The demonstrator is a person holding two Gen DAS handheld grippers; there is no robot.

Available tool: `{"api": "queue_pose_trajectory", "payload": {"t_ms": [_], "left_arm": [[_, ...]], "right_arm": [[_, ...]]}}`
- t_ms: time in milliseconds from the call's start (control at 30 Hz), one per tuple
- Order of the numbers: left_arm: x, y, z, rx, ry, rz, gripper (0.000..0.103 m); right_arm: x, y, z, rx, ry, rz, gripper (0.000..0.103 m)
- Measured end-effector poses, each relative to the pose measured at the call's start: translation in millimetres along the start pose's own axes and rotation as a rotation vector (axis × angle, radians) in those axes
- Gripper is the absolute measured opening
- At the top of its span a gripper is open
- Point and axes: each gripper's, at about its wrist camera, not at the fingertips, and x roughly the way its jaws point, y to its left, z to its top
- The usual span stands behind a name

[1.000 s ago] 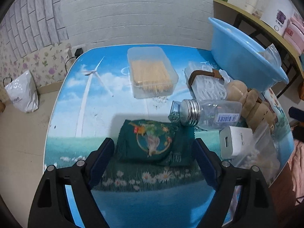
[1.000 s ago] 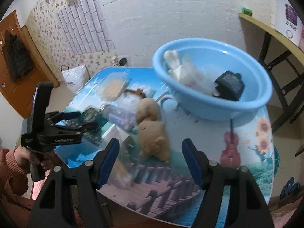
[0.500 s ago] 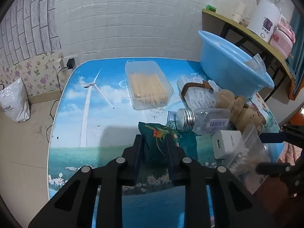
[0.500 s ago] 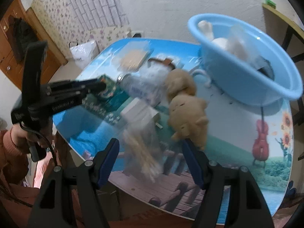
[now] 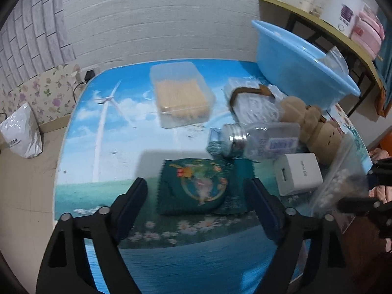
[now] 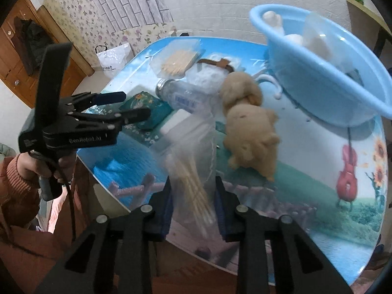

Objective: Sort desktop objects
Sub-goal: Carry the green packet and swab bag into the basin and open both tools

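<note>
One printed table (image 5: 103, 127) crowded; blue basin (image 5: 294, 68) by white brick wall (image 5: 159, 17).

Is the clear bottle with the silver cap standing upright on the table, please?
No, the clear bottle lies on its side, its silver cap pointing sideways, just beyond the green packet.

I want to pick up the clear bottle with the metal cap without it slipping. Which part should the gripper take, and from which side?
Probably the middle of the clear bottle, at its label, coming from above with the fingers across its width. It lies on its side, cap toward the green packet; the white charger and plush toy crowd it, so a sideways approach seems blocked.
</note>
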Motion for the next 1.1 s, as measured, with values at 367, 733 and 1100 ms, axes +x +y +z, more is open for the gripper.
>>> {"api": "queue_pose_trajectory", "payload": {"t_ms": [367,733,1100], "left_arm": [[5.3,-16.9,-2.5,0.083,-0.051,0.046,0.079],[-7.5,-8.5,-11.3,0.036,-0.07,0.056,0.028],[-11.9,-7.7,-8.1,0.014,-0.07,0.018,0.006]], "right_arm": [[-32.1,-62.9,-21.0,0.167,-0.048,-0.114,0.029],[-21.1,-88.2,-21.9,0.191,-0.071,-0.183,0.037],[-21.9,-96.5,-29.3,0.2,-0.098,-0.134,0.026]]}}
